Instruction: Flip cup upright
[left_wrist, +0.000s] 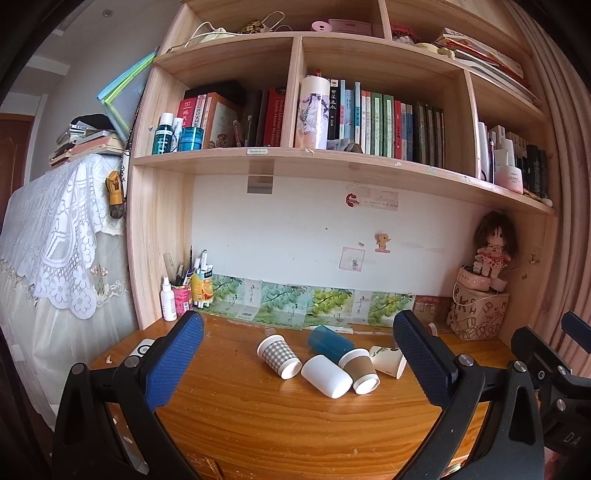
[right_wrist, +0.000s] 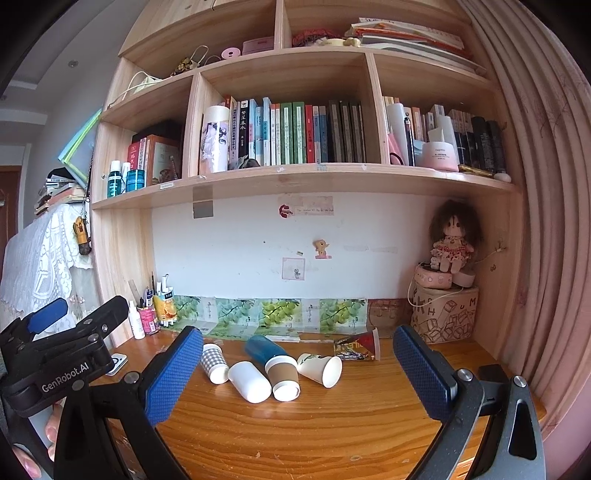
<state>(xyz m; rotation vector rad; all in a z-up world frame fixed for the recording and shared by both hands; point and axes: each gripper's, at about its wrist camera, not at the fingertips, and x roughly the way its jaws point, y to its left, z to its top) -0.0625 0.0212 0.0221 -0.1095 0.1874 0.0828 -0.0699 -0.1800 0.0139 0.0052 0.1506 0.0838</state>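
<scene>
Several cups lie on their sides in a cluster on the wooden desk (left_wrist: 258, 417): a checked paper cup (left_wrist: 279, 356), a plain white cup (left_wrist: 326, 376), a brown-sleeved coffee cup (left_wrist: 360, 370), a blue plastic cup (left_wrist: 330, 343) behind them, and a leaf-printed paper cup (left_wrist: 388, 361). The right wrist view shows the same cups: checked (right_wrist: 215, 363), white (right_wrist: 249, 381), brown-sleeved (right_wrist: 282, 377), blue (right_wrist: 264, 349), leaf-printed (right_wrist: 320, 368). My left gripper (left_wrist: 298, 338) is open and empty, short of the cups. My right gripper (right_wrist: 298, 345) is open and empty, also short of them.
A bookshelf full of books rises behind the desk. A pen holder (left_wrist: 181, 298) and a white spray bottle (left_wrist: 168, 300) stand at the back left. A printed basket (left_wrist: 476, 314) with a doll (left_wrist: 493, 245) stands at the back right. A snack wrapper (right_wrist: 356, 347) lies behind the cups.
</scene>
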